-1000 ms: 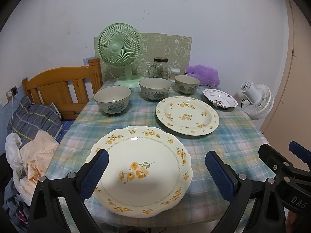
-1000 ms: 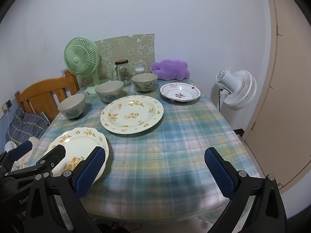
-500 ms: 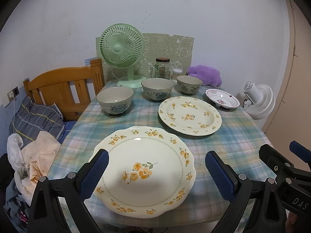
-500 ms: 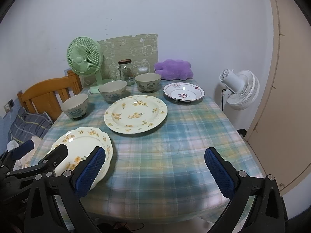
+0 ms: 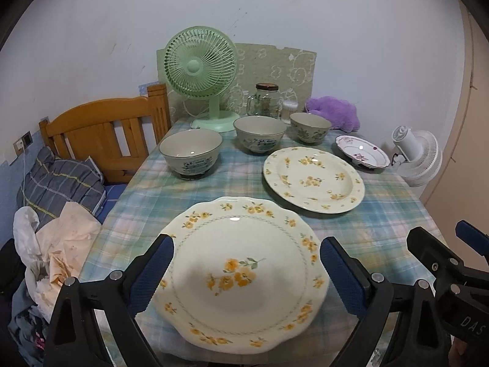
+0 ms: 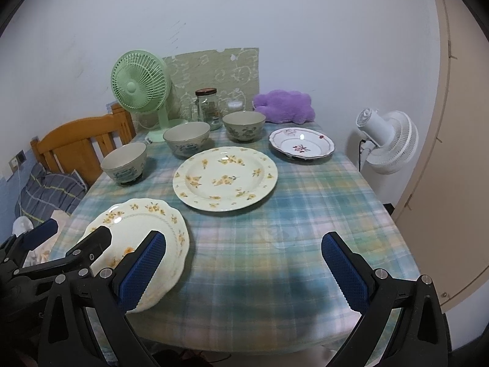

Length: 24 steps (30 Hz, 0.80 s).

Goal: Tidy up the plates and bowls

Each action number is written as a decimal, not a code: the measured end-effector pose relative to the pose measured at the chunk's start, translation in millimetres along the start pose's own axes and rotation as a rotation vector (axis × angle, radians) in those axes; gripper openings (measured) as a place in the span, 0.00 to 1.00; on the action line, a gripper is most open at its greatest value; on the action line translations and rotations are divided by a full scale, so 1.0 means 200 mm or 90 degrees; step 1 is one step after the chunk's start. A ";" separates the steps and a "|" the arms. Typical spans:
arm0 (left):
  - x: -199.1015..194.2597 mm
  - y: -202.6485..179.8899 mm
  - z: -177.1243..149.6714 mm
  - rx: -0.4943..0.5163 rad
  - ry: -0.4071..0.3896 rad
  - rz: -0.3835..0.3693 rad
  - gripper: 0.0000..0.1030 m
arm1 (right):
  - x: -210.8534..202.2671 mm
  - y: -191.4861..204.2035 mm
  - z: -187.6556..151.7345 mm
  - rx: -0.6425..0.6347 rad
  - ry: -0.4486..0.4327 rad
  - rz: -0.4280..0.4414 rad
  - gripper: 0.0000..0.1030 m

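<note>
Closer now than a second ago: you've eased both grippers toward the table, and the scalloped plate (image 5: 241, 275) fills more of the left wrist view than it did. Your left gripper (image 5: 246, 272) hangs over that plate with its fingers spread wide, one pad off each side of the rim, pinching nothing. That stance looks like a line-up for a rim grab, which makes sense since this plate sits nearest you at the front edge of the table (image 6: 290, 244).

Your right gripper (image 6: 244, 266) is spread wide too and empty, over bare checked cloth just right of the scalloped plate, so it's free to steady or take a second piece.

Behind, the round yellow-flowered plate (image 5: 314, 179) lies flat mid-table, well apart from the near one. Three bowls (image 5: 191, 153) run in a row toward the back, all upright, and a small red-patterned dish (image 6: 301, 145) sits at the far right.

Watch the back row: a green fan (image 5: 201, 67), a glass jar (image 5: 267, 101) and a purple plush (image 6: 285, 107) crowd just behind the bowls, so reaching there is tight. At the left edge, a wooden chair (image 5: 104, 128) and a heap of clothes (image 5: 52, 244) sit close.

My guess is that stacking starts with this near plate.
</note>
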<state>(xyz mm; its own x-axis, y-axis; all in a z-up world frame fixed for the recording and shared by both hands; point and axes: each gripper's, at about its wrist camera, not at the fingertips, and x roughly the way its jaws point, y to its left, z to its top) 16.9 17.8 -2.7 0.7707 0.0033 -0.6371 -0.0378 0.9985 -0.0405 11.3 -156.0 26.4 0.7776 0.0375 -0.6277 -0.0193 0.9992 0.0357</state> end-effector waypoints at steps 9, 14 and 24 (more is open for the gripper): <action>0.18 0.16 0.08 -0.002 0.035 0.004 0.88 | 0.21 0.15 0.08 -0.005 0.035 0.020 0.99; 0.30 0.26 0.09 -0.005 0.072 0.010 0.86 | 0.36 0.27 0.11 -0.002 0.072 0.035 0.96; 0.59 0.38 0.01 -0.012 0.169 0.013 0.77 | 0.68 0.43 0.01 -0.008 0.167 0.052 0.89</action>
<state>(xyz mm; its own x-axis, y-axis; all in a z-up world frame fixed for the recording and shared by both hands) 106.6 94.3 -80.3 0.5756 0.0062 -0.8177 -0.0656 0.9971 -0.0386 117.1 -65.8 -54.2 0.5831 0.1191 -0.8036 -0.0842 0.9927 0.0860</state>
